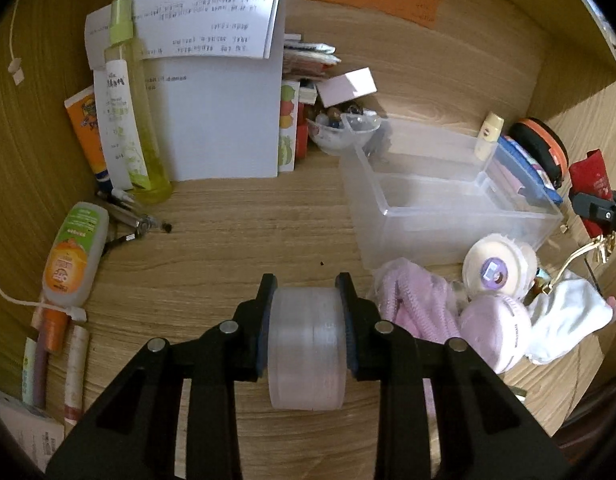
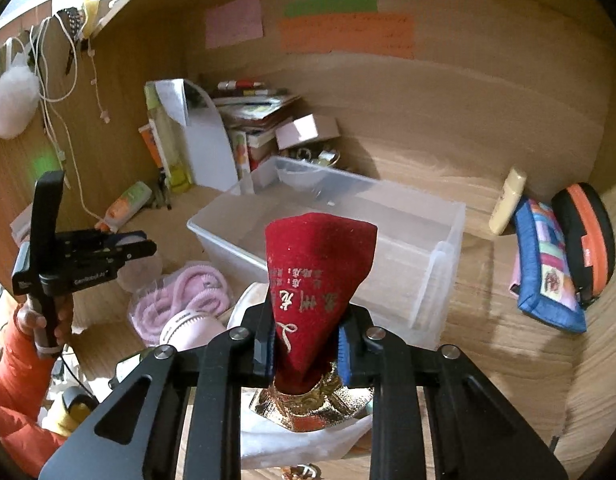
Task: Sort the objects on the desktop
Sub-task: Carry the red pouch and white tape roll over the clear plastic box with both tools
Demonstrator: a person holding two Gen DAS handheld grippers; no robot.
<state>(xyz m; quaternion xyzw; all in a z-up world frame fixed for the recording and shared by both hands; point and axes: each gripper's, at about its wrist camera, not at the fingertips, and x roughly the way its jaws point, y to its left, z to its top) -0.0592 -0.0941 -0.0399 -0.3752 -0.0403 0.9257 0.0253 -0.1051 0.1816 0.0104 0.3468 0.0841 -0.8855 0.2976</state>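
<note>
Above the desk (image 1: 235, 216), the left gripper (image 1: 306, 294) clenches a translucent tape roll (image 1: 306, 346); the right gripper (image 2: 305, 332) grasps a red velvet pouch (image 2: 318, 280) before the clear plastic bin (image 2: 436, 256).

Ahead of L gripper (image 1: 306, 294): bare desk strip (image 1: 243, 216), open up to the white paper stack (image 1: 219, 120).
L side: orange-label bottle (image 1: 73, 254), pens (image 1: 135, 220), tall green spray bottle (image 1: 133, 108) crowd the edge.
R side: pink fluffy bundle (image 1: 412, 304) just beside jaw; round puff case (image 1: 494, 270) behind it.
Fwd-right: clear bin (image 1: 448, 188), open top, inside looks free.
Ahead of R gripper (image 2: 305, 334): same bin's near wall (image 2: 348, 280) close in front.
R of bin: cream tube (image 2: 508, 196), blue pouch (image 2: 548, 272), orange-black case (image 2: 588, 240) along the wall.
</note>
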